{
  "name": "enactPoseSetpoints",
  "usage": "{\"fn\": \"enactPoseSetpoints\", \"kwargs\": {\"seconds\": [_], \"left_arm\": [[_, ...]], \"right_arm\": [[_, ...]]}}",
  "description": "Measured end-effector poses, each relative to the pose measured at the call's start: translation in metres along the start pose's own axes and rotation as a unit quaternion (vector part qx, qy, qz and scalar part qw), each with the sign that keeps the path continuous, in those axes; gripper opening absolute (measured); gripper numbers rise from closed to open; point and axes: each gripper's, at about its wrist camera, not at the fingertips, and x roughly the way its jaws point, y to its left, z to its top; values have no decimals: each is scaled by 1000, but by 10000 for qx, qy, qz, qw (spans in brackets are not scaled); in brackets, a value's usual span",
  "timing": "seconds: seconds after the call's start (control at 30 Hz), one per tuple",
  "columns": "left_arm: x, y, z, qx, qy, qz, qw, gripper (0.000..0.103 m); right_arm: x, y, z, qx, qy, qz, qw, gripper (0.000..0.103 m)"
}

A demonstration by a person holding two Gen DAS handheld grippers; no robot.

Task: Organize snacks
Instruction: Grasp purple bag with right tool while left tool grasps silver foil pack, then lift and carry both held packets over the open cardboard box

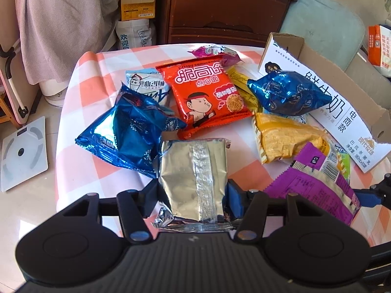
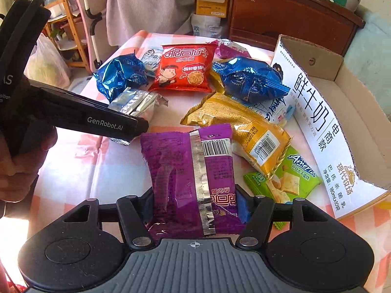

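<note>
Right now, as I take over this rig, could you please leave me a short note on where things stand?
Left claw: shut on the silver foil snack packet.
Right claw: shut on the purple foil snack packet.
Red noodle packet, two blue foil packets, yellow packet and green cracker packet lie loose on the checked tablecloth.
Open cardboard box at right: no snacks visible inside.
Left: almost everything to sort.

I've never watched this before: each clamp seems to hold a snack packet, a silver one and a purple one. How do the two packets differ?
The silver packet, in the left gripper, is plain foil with no print showing; the purple packet, in the right gripper, shows text and a barcode. The silver one looks puffy and crumpled, the purple one flatter and smoother. Both show a silver back seam facing the camera, and both are clamped between closed fingers above the checked tablecloth.
</note>
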Motion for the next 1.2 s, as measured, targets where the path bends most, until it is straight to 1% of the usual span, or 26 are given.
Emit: {"fn": "enactPoseSetpoints", "kwargs": {"seconds": [0.17, 0.3, 0.43, 0.57, 0.7, 0.9, 1.03, 1.2], "left_arm": [[-14, -8, -2, 248, -229, 100, 9994, 57], [-29, -18, 2, 453, -594, 192, 9970, 57], [-44, -30, 9, 642, -1022, 269, 9923, 57], [-56, -46, 15, 915, -1447, 398, 9844, 57], [-60, -59, 24, 989, -1628, 316, 9812, 57], [-56, -77, 39, 1113, -1832, 255, 9764, 57], [-52, -90, 50, 1226, -2002, 210, 9718, 57], [-45, -109, 64, 1372, -2168, 113, 9665, 57]], "right_arm": [[-18, -3, 3, -3, -294, -2, 9996, 63], [-33, -4, 7, -22, -603, -42, 9982, 63], [-43, -11, 13, 39, -871, -199, 9960, 63], [-52, -20, 18, 103, -1137, -436, 9925, 63], [-62, -29, 21, 180, -1399, -605, 9881, 63], [-70, -44, 24, 273, -1641, -906, 9819, 63], [-75, -60, 28, 453, -1814, -1149, 9756, 63], [-78, -89, 32, 875, -1956, -1423, 9664, 63]]}}
